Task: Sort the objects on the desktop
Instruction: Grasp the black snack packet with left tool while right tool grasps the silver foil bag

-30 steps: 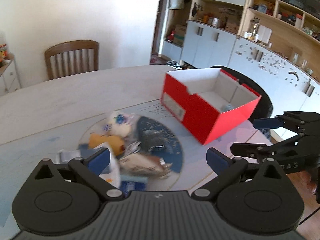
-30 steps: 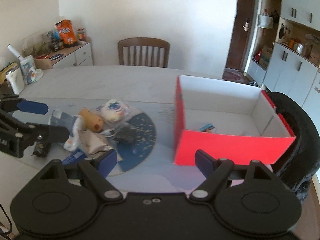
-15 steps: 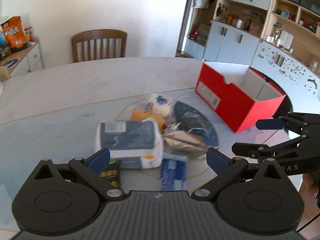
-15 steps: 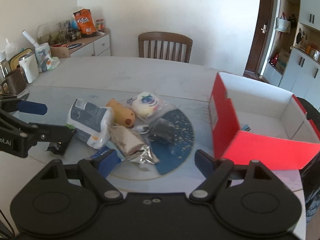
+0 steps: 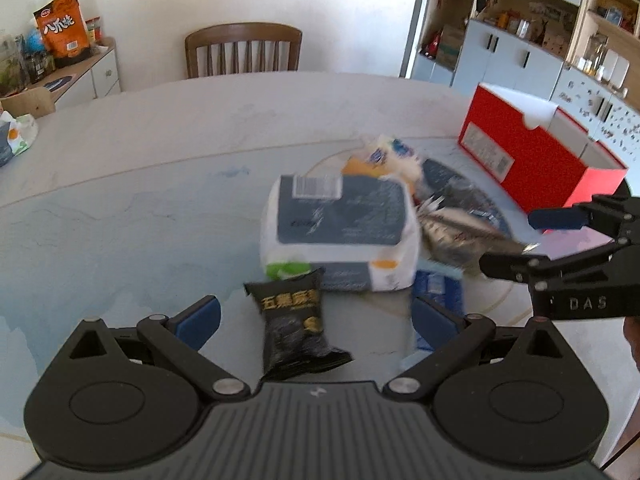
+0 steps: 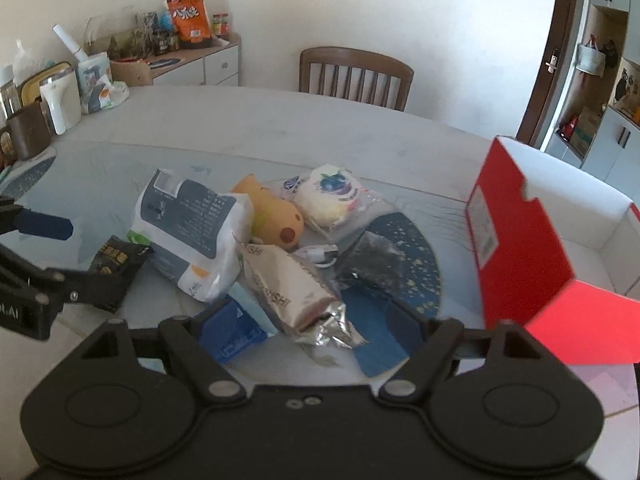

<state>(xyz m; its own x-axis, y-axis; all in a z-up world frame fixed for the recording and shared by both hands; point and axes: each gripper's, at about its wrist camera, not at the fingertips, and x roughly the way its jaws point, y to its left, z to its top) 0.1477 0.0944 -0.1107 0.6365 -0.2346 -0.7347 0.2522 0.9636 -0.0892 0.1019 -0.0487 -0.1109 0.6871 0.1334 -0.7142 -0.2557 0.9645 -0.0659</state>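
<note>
A pile of items lies on the table: a small black snack packet (image 5: 296, 324) (image 6: 114, 270), a white and dark blue tissue pack (image 5: 340, 232) (image 6: 192, 232), a silver wrapped bar (image 6: 292, 284), a yellow plush toy (image 6: 276, 220), a round wrapped bun (image 6: 332, 196), a blue packet (image 6: 232, 332) and a dark packet (image 6: 376, 260). A red open box (image 5: 532, 152) (image 6: 532, 248) stands to the right. My left gripper (image 5: 316, 320) is open with the black packet between its fingers, not clamped. My right gripper (image 6: 308, 328) is open over the silver bar.
A wooden chair (image 5: 244, 52) stands at the table's far side. A sideboard with snack bags (image 6: 188, 16), a mug (image 6: 24, 132) and bottles is at the left. Cabinets (image 5: 520, 52) line the right wall. A dark round mat (image 6: 404, 256) lies under the pile.
Both grippers have swung left, from the red box toward the pile. The black packet now lies between the left fingers, and the silver bar under the right gripper.
</note>
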